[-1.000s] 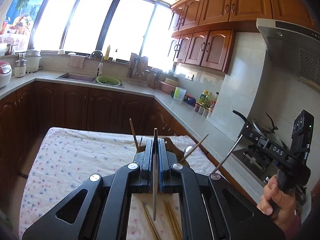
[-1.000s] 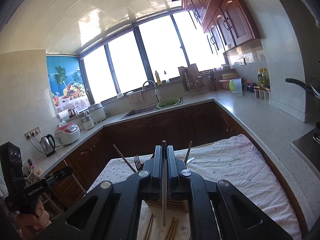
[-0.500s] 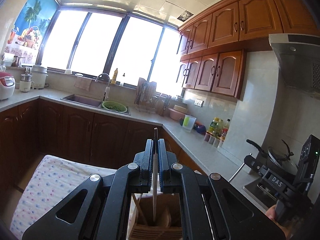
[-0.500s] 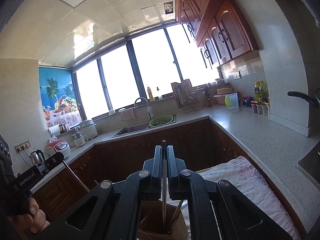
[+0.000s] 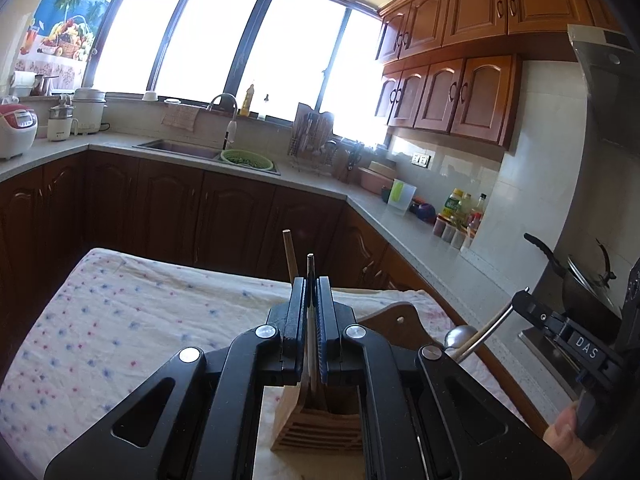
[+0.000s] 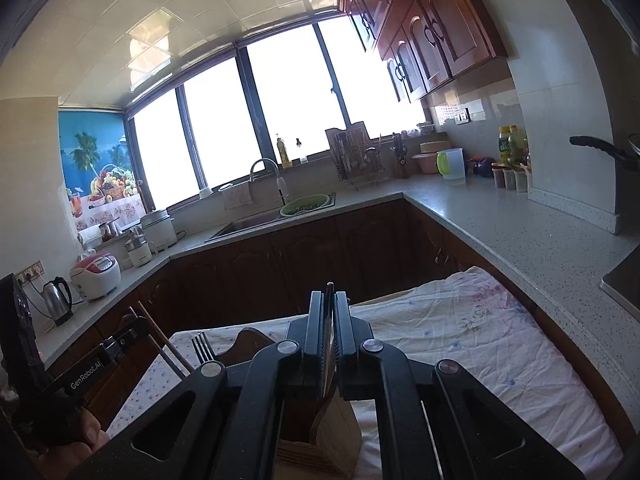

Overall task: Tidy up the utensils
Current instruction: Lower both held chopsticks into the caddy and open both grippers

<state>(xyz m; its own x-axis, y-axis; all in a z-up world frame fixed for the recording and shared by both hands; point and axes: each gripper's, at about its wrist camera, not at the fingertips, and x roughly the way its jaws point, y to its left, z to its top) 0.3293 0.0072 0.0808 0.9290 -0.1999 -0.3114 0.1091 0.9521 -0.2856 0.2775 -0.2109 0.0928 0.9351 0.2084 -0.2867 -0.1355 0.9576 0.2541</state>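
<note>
My left gripper (image 5: 310, 286) is shut on a thin metal utensil handle (image 5: 310, 320) that hangs down over the wooden utensil holder (image 5: 320, 420). A wooden chopstick (image 5: 289, 256) stands up behind its fingers. My right gripper (image 6: 329, 300) is shut on a dark thin utensil (image 6: 329, 320) above the same holder (image 6: 332, 428). In the left wrist view the right gripper (image 5: 524, 300) pinches a metal rod next to a spoon bowl (image 5: 458, 336). In the right wrist view the left gripper (image 6: 136, 328) holds its rod, with a fork (image 6: 202, 346) upright beside a chopstick (image 6: 160, 336).
The holder stands on a table with a dotted white cloth (image 5: 120, 320). Dark cabinets and a grey counter (image 6: 520, 232) wrap around behind, with a sink (image 5: 180, 148), a green colander (image 5: 246, 160), a dish rack (image 5: 312, 140) and a pan (image 5: 580, 276) on the stove at right.
Both grippers have tilted down again after pointing up; the table and holder are back in view, and the utensils now hang over the holder's compartments. Both stay shut.
</note>
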